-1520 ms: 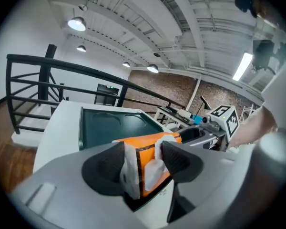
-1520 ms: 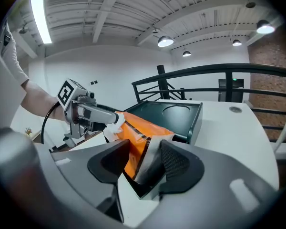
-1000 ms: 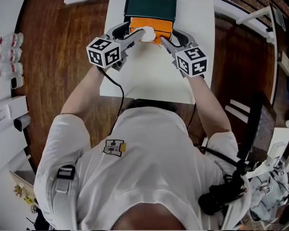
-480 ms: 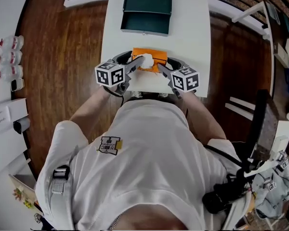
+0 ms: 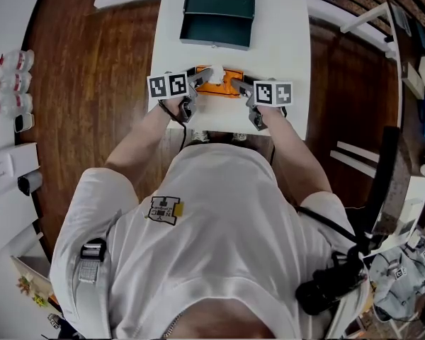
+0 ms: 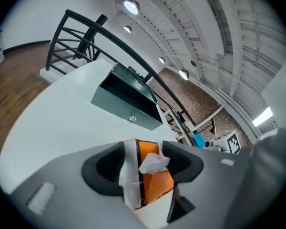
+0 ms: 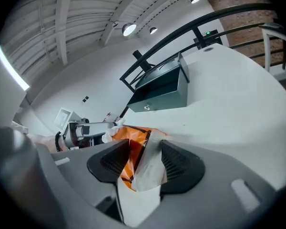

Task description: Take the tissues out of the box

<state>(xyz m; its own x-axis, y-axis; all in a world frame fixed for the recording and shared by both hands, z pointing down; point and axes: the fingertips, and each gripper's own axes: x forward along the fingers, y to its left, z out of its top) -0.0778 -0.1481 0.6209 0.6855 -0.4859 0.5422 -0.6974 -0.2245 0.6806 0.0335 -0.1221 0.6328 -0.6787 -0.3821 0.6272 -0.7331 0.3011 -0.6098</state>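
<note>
An orange tissue pack [image 5: 219, 83] is held over the near part of the white table [image 5: 290, 41], with a white tissue [image 5: 214, 72] sticking out of its top. My left gripper [image 5: 202, 76] is shut on the pack's left end; the left gripper view shows the orange pack [image 6: 156, 182] and the tissue [image 6: 155, 162] between the pads [image 6: 109, 163]. My right gripper [image 5: 237, 85] grips the right end. Its jaws are opening, and the pack's crumpled white and orange end [image 7: 142, 159] still sits pressed between them.
A dark green open box [image 5: 218, 16] stands at the far end of the table, and it also appears in both gripper views [image 6: 126, 101] [image 7: 164, 92]. Wooden floor [image 5: 99, 69] lies on both sides. A black railing [image 6: 86, 32] runs behind the table.
Both grippers have carried the orange pack away from the green box towards the table's near edge. Their marker cubes have turned more upright. The grip on both ends looks the same.
</note>
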